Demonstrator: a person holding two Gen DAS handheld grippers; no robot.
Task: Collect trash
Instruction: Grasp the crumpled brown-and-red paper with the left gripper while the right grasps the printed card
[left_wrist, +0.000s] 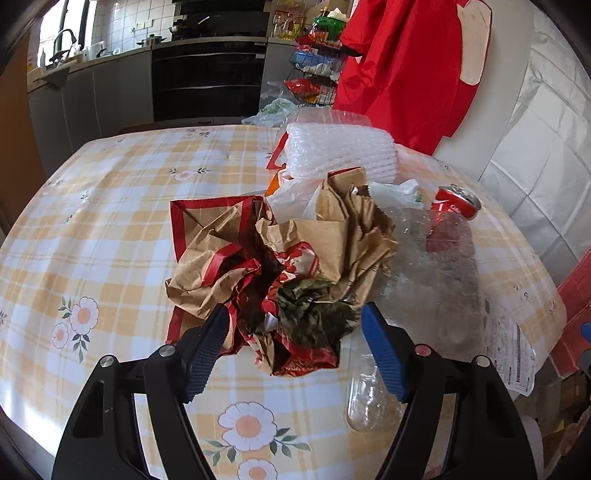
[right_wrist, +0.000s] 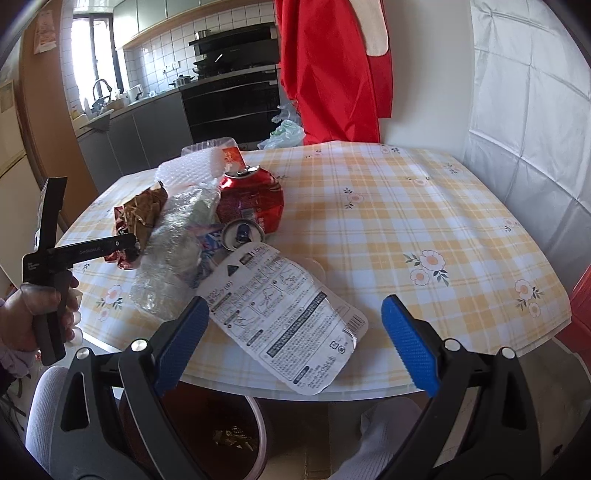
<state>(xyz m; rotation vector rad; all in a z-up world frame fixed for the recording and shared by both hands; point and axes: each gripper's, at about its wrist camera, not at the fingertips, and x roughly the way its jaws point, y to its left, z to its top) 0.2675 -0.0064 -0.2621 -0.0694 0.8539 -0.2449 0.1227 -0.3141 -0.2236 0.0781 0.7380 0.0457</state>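
Left wrist view: the left claw (left_wrist: 295, 354) is hovering spread wide, grasping nothing, its two blue ribbed fingers (left_wrist: 207, 354) flanking the near edge of a crumpled brown-and-red paper bag (left_wrist: 266, 254) on the yellow-and-white checked, flower-printed tabletop (left_wrist: 110, 206). One wad of dark green and red foil wrapper (left_wrist: 314, 317) is lying between the fingers at the front of the bag. Behind the bag, one white bubble-wrap bundle (left_wrist: 340, 155) is sitting against a clear plastic clamshell box (left_wrist: 325, 116); to the right, one dented red soda can (left_wrist: 458, 206) is lying on its side beyond a heap of clear crumpled plastic film (left_wrist: 432, 269). One clear plastic bottle (left_wrist: 369, 402) is lying just beside the right finger.

In the right wrist view, the right claw (right_wrist: 295, 350) is also hanging released, level with the tabletop's near edge, its fingers either side of one white printed plastic package lid (right_wrist: 280, 321) that is overhanging that edge. Two cans are showing here: the crushed red soda can (right_wrist: 251, 199) and, in front of it, a blue-and-white can (right_wrist: 240, 232) facing top-first. At far left, the person's hand (right_wrist: 26, 314) is gripping the left tool's black handle. Below the tabletop, a round brown bin (right_wrist: 236, 439) is standing with a few scraps inside.
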